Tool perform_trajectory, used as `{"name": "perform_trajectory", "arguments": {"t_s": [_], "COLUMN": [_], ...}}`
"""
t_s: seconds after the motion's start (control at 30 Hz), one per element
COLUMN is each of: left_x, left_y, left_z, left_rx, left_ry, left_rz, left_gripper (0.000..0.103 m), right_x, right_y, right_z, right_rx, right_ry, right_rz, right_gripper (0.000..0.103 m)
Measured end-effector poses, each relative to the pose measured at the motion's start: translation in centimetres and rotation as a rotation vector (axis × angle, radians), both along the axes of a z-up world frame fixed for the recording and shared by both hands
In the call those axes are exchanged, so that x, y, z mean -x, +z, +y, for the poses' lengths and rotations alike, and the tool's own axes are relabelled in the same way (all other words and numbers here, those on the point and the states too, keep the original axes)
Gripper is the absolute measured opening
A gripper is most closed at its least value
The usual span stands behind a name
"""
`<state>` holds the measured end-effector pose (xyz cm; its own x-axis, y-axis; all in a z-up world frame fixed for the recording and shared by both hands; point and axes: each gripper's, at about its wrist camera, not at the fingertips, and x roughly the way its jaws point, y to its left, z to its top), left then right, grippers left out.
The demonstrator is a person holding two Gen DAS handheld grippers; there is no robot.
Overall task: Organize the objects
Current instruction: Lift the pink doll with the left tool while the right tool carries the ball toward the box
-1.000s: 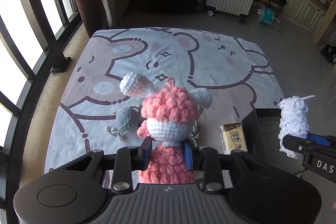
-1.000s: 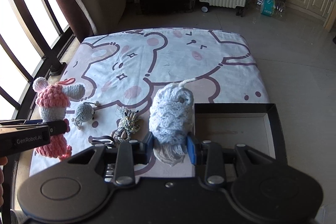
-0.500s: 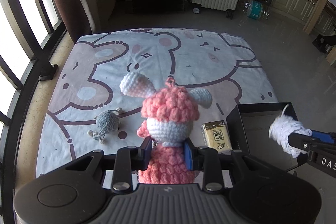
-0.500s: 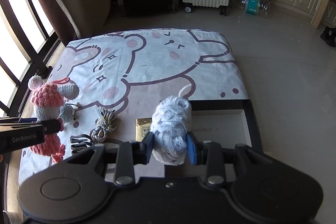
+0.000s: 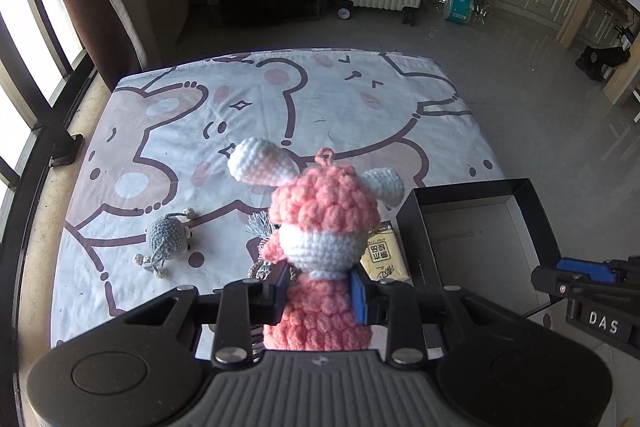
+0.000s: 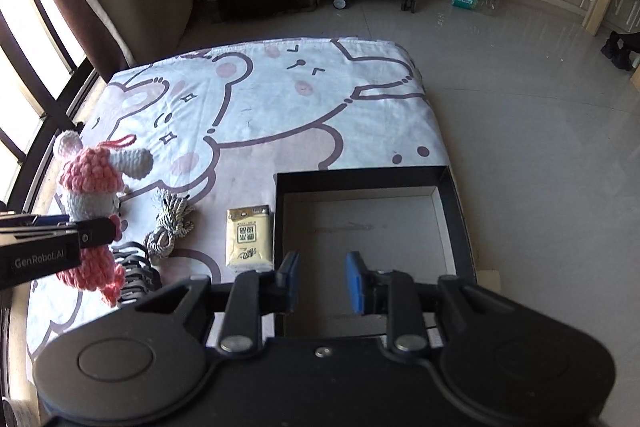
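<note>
The left gripper [image 5: 320, 291] clamps the pink crochet doll [image 5: 324, 239], held aloft for the black box [image 6: 448, 179] on its right. The right gripper [image 6: 322, 281], jaws closed on nothing, hangs over the box's near edge, apparently after a drop.

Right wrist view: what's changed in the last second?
The pale yarn ball has left the right hand-held gripper, whose jaws have just been closing, nothing between them; the ball is out of view. Both grippers shifted toward the black box. Unchanged: left hand-held gripper clamps the pink crocheted doll; tissue pack, rope bundle, grey crocheted toy unmoved.
</note>
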<state>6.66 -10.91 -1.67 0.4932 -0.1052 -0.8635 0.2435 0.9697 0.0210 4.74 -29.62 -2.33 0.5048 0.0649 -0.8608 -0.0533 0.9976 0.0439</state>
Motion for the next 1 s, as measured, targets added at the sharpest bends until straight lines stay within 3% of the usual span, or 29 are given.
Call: {"name": "perform_trajectory", "arguments": {"t_s": [0.23,0.43,0.77,1.0], "left_x": [0.0,-0.1,-0.7,-0.9], "left_y": [-0.2,-0.4,-0.9,-1.4], "left_z": [-0.1,-0.2,-0.7,-1.0], "left_rx": [0.011,0.034,0.057,0.049], "left_ry": [-0.002,-0.001,-0.001,-0.004], "left_rz": [0.010,0.025,0.040,0.056], "left_gripper": [0.033,0.033,0.033,0.033], "right_x": [1.5,2.3,1.9,1.6], "right_y": [-4.5,-8.8,-13.4,-14.4], "right_z": [-0.3,-0.2,0.1,1.9], "right_rx": [0.045,0.070,0.034,0.000], "right_ry": [0.133,0.184,0.244,0.307], "right_rz": [0.200,0.330,0.413,0.441], "right_gripper": [0.028,0.043,0.056,0.056]}}
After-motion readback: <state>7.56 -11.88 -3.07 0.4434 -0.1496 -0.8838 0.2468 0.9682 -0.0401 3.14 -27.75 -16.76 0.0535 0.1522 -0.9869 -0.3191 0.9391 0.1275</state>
